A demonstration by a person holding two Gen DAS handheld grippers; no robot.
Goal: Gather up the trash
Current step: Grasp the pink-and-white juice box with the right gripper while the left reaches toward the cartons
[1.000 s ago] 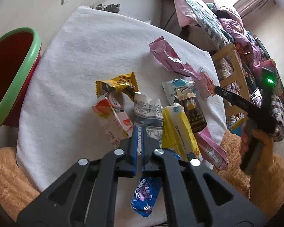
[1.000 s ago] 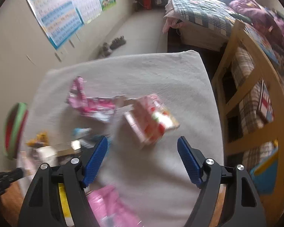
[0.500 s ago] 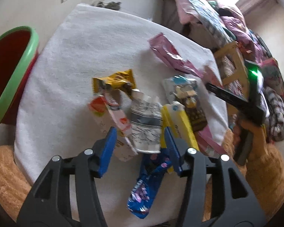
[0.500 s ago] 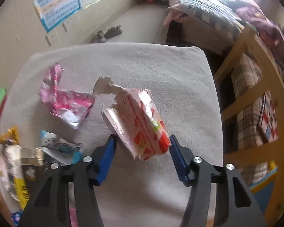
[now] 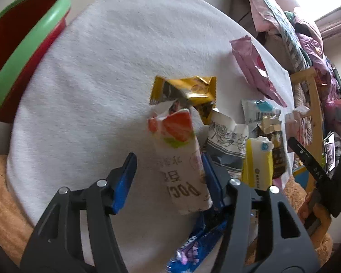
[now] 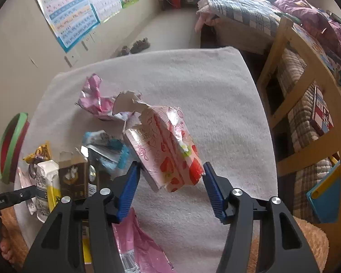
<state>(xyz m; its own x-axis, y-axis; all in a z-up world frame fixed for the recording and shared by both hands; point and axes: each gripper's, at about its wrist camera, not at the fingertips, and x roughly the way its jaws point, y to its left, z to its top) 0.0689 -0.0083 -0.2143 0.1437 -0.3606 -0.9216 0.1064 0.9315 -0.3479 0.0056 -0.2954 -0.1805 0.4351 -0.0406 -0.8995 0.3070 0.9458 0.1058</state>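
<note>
The left gripper point(image 5: 168, 175), jaws just widening, straddled a strawberry-printed wrapper point(image 5: 181, 157) lying on the white cloth point(image 5: 97, 72), touching only the right pad. The right gripper point(image 6: 170, 186) (jaws just reopening slightly) framed a pink strawberry carton point(image 6: 166, 152); whether it pinched, I could not tell.

A white fleecy cloth point(image 6: 193, 86) covers the desk. Learning posters point(image 6: 70, 11) hang on the wall, and a pair of shoes point(image 6: 136, 45) sits on the floor below them. A bed with a checked quilt point(image 6: 238, 2) stands beyond a wooden shelf frame point(image 6: 307, 72).
</note>
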